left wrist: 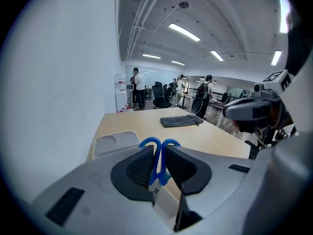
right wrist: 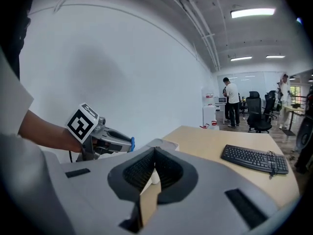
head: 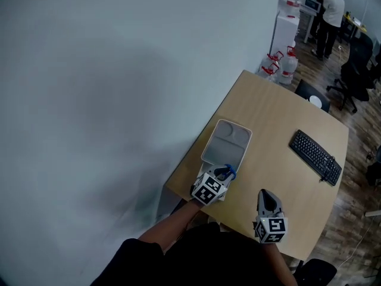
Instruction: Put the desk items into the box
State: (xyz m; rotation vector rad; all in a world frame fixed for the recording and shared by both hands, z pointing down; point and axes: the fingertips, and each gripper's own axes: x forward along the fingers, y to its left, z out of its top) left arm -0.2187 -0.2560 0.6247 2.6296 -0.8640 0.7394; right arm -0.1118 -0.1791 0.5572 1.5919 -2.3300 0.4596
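Observation:
Blue-handled scissors (left wrist: 159, 148) are clamped between the pads of my left gripper (left wrist: 157, 153), with the two handle loops sticking out past the jaw tips. In the head view this gripper (head: 221, 175) hovers at the near end of the shallow grey box (head: 221, 149) on the wooden desk, the scissors (head: 230, 173) just over its near rim. My right gripper (head: 266, 195) is to the right, over bare desk, and its jaws (right wrist: 155, 153) meet at the tips with nothing held. The box (left wrist: 117, 140) lies just ahead of the left jaws.
A black keyboard (head: 315, 157) lies on the desk's far right. A plain wall runs along the left edge of the desk (head: 268, 124). Water bottles (head: 280, 64), office chairs and standing people are beyond the far end.

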